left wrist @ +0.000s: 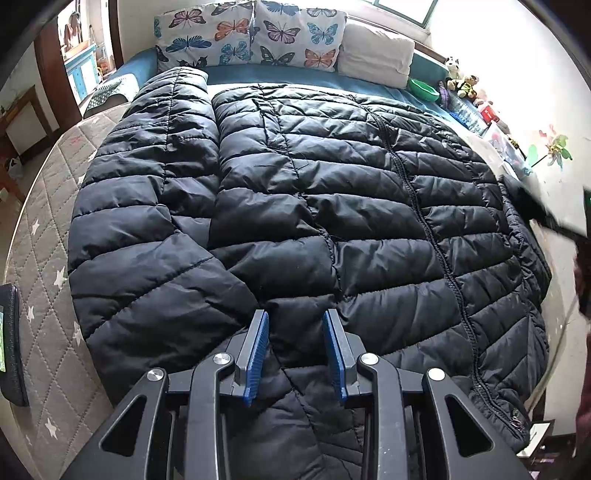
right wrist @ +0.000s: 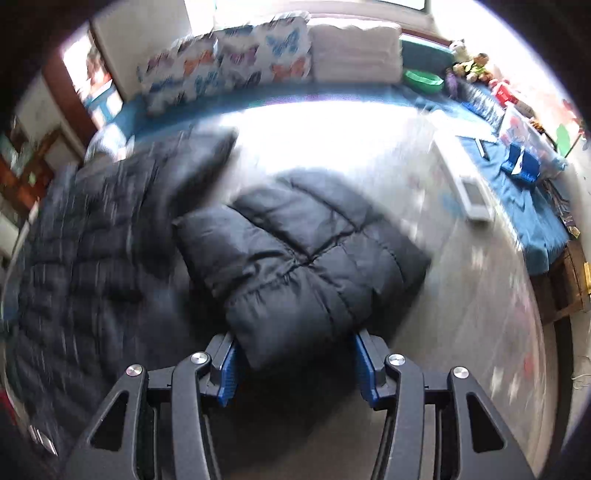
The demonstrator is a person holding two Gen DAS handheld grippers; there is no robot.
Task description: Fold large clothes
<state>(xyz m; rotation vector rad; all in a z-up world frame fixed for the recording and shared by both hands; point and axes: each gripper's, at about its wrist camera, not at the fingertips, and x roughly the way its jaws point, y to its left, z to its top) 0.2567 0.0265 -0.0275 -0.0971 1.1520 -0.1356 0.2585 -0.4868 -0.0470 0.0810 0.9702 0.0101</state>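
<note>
Two views: whole jacket (left wrist: 306,206) left; sleeve (right wrist: 303,266) right.

I count one black puffer jacket (left wrist: 314,221) spread on one bed (left wrist: 48,229). At its head sit two butterfly pillows (left wrist: 199,35) and one plain white pillow (left wrist: 375,55). Beside them I see one green bowl (left wrist: 424,89).

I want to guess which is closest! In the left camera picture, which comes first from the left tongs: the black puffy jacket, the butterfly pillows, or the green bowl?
1. Black puffy jacket: right under the left tongs.
2. Green bowl: far right, by the toys.
3. Butterfly pillows: at the bed's head. Bowl and pillows are nearly level.
</note>
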